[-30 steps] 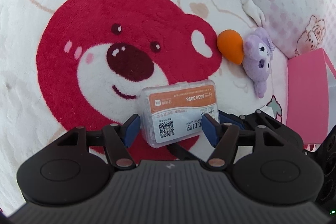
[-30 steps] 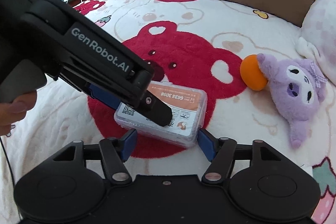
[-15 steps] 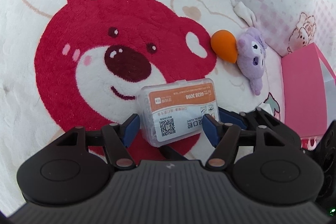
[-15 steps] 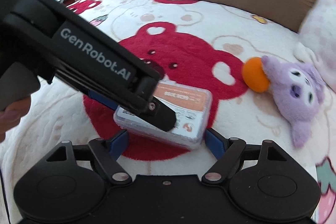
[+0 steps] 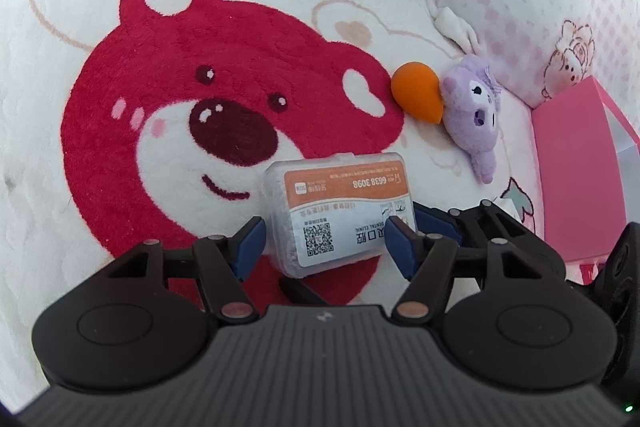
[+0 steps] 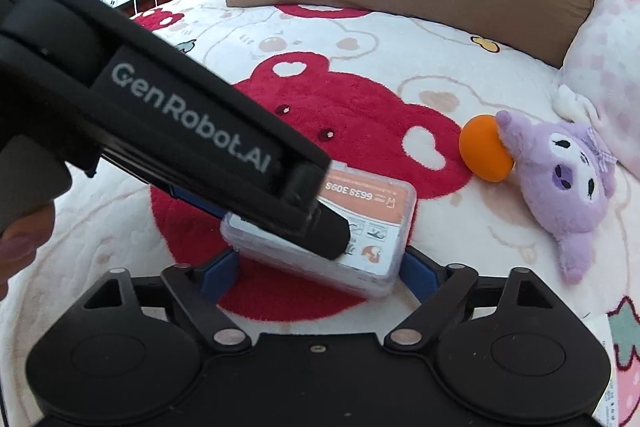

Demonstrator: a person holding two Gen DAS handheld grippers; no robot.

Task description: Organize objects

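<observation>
Low in the middle of both wrist views lies the box [image 5: 340,211], a clear plastic case with an orange-and-white label, resting on the red bear of the blanket [image 5: 80,7]. The left gripper [image 5: 322,241] is closed on its near end, one blue pad against each short side. The right gripper [image 6: 318,269] has the box between its fingers too, but its jaws are opening and the pads stand just clear of the walls, so the left claw alone carries the grip.

The main risk, as I judge it, lies in that single hold. The pads catch only the near end of a smooth, hard case, and most of its length sticks out toward the top of the frame; lifted like this, the far end may droop and the box could twist or slide out. Soft bedding gives little to press against, so a downward regrip might just sink the case into the pile.

Right of centre, the orange ball [image 5: 416,91] touches the purple plush [image 5: 476,115], and the pink box [image 5: 576,171] stands at the right edge. A sweep that way could knock the ball rolling or tip the plush. The right fingers may also clip the case while pulling away.
</observation>
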